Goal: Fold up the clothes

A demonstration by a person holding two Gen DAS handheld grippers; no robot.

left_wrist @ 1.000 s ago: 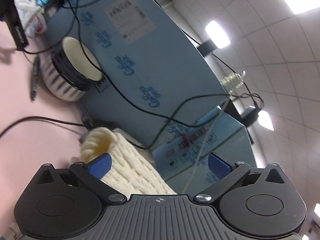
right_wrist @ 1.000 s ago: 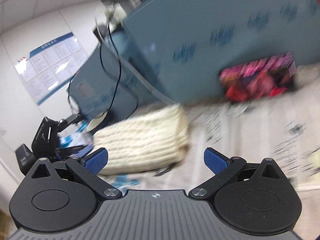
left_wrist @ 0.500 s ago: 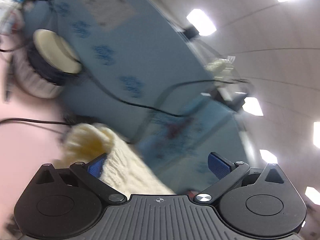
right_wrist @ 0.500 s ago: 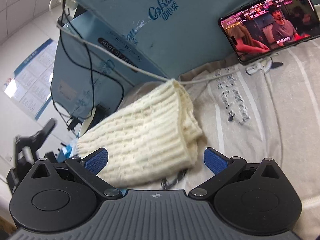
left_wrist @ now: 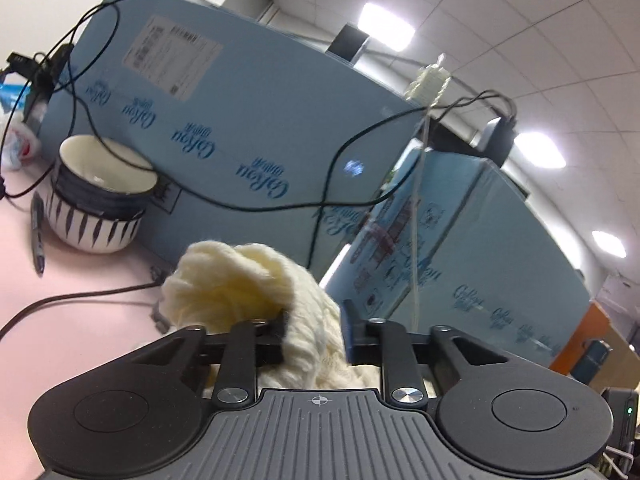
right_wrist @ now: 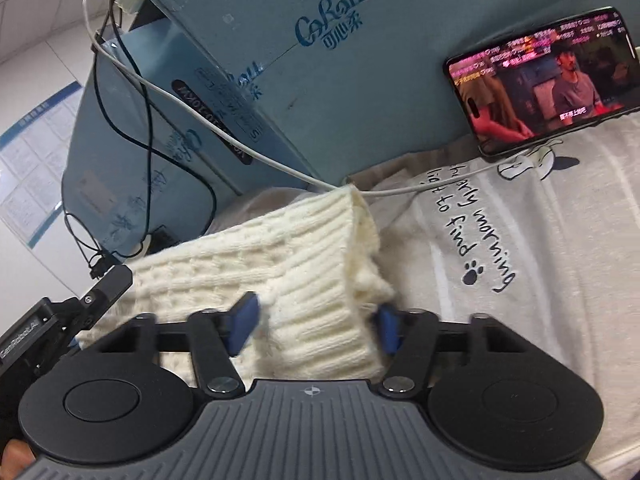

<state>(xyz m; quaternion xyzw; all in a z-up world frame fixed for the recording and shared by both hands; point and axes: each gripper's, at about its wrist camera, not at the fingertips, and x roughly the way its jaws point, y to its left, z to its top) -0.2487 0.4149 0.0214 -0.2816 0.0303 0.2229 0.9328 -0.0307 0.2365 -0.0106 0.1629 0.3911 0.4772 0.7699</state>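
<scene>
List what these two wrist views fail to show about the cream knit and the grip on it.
- Cream knit, right wrist view: near end hidden behind the right gripper.
- Right fingers: motion-blurred, contact unclear.
- Left wrist view: knit below the left gripper hidden by its body.
- Garment type: indeterminable.

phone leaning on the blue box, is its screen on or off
On: the black phone shows a bright, colourful video picture with text overlays across its screen.

Sweater (right_wrist: pixel 280 264): chunky cream knit, rough ribbed wool-like yarn, fuzzy. Under it, shirt (right_wrist: pixel 540 240): smooth pale cotton-like cloth, printed lettering. Behind sweater, boxes (left_wrist: pixel 248 120): matt blue cardboard, paper label. Bowl (left_wrist: pixel 98 196) left of sweater: glossy glazed ceramic. Surface (left_wrist: pixel 60 320): smooth matt pink. Phone (right_wrist: pixel 544 80): glossy screen. Both gripper bodies: matt black plastic, ribbed, metal screws.
</scene>
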